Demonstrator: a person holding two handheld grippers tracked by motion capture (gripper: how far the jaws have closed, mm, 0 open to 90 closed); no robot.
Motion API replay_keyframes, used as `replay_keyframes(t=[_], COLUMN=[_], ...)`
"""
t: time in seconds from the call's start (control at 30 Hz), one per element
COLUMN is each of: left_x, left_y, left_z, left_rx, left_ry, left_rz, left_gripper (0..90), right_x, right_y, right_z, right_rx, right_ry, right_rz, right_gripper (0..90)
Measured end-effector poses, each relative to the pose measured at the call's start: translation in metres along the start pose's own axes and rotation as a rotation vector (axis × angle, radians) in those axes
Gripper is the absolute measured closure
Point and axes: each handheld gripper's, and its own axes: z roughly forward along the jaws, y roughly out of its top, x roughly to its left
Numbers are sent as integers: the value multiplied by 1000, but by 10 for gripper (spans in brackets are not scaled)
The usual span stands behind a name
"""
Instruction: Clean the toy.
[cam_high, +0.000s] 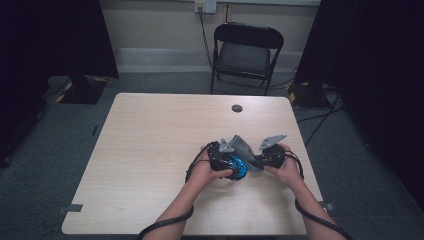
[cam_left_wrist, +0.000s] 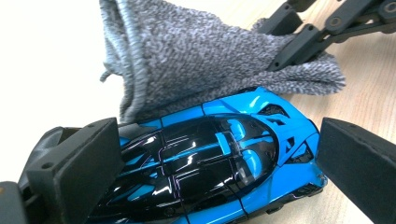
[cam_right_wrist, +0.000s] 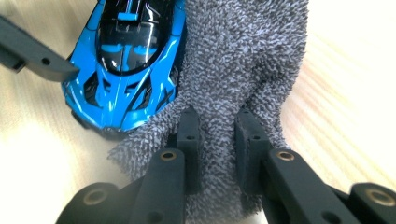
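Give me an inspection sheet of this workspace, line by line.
Surface: light wood table, round grommet near the far edge.
Job's things: blue toy car; grey cloth draped against it.
Clutter: nothing seen.
Grippers: left gripper straddles the car; right gripper shut on the cloth.
Cables: black gripper cables trail off the near edge; floor cables at right.
Surroundings: folding chair, wall socket, dark curtains.

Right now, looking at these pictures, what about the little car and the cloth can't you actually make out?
- Toy car: its rear is cut off by the bottom edge of the left gripper view; the cloth hides one side in the right gripper view.
- Left hand-held gripper: whether its pads press the car is unclear; one jaw hides the contact.
- High view: car and cloth are too small, half covered by hands.
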Motion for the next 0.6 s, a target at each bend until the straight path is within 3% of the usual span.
replay_keyframes(t=[0.6], left_x=[0], left_y=[0], left_z=[0], left_rx=[0], left_ry=[0], left_rz=[-7], left_gripper=[0], right_x=[12], right_y=[-23], right_z=[-19], right_rx=[-10], right_ry=[-21], right_rz=[40], right_gripper=[750])
